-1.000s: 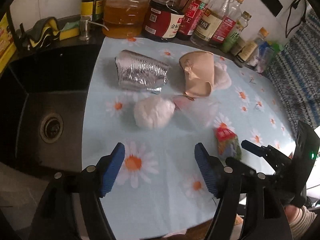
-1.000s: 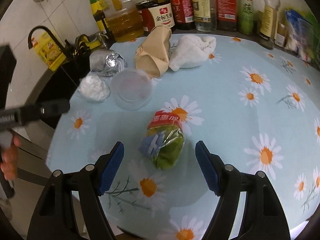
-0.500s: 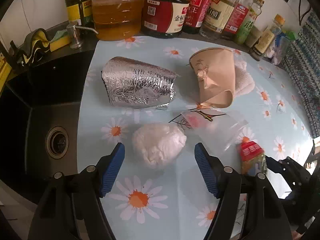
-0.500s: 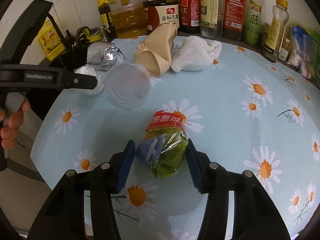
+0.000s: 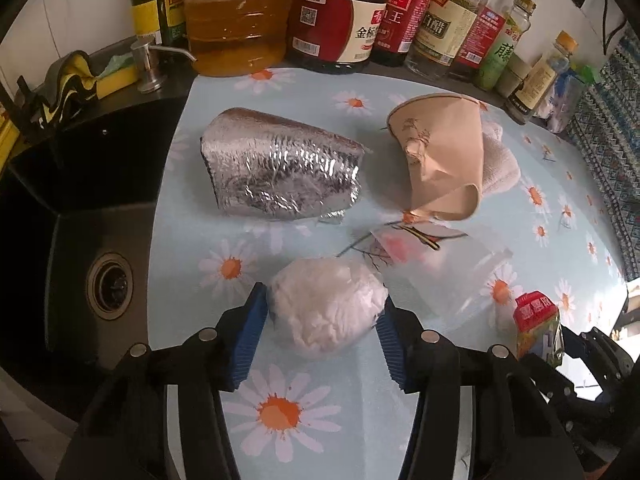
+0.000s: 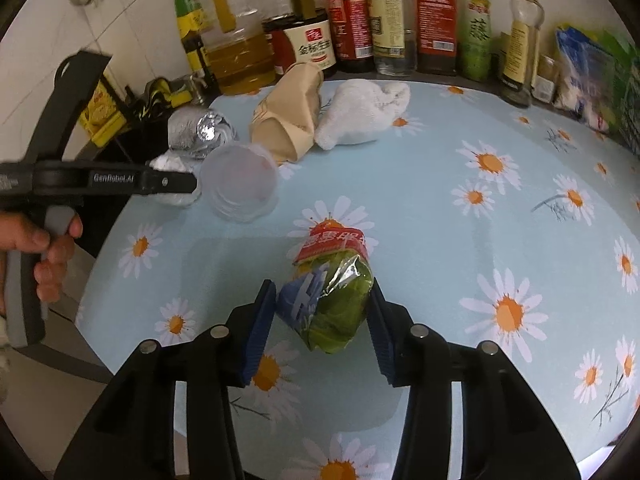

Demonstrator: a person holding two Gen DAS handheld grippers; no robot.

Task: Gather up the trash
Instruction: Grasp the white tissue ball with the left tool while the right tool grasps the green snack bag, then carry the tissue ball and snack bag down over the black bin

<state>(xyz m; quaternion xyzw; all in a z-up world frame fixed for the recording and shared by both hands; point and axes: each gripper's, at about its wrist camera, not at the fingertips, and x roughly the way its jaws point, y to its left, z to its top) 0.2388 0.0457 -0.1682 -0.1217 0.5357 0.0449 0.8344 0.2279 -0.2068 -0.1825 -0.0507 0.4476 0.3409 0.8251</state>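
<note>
A white crumpled tissue ball (image 5: 326, 306) lies on the daisy tablecloth between the blue pads of my left gripper (image 5: 322, 316), which touch both its sides. A green and red snack wrapper (image 6: 330, 296) lies between the pads of my right gripper (image 6: 322, 316), which has closed onto it. The wrapper also shows in the left wrist view (image 5: 538, 326). A foil roll (image 5: 280, 170), a crushed tan paper cup (image 5: 440, 158) and a clear plastic cup (image 5: 436, 268) lie further back. The tissue ball (image 6: 172, 182) is partly hidden by the left gripper in the right wrist view.
A white cloth (image 6: 362, 114) lies by the tan cup. Several sauce and oil bottles (image 5: 236, 16) line the back edge. A black sink (image 5: 92, 248) drops off at the left of the tablecloth (image 5: 280, 412).
My left gripper moved forward around the tissue ball and closed onto it. My right gripper narrowed from wide open onto the snack wrapper.
</note>
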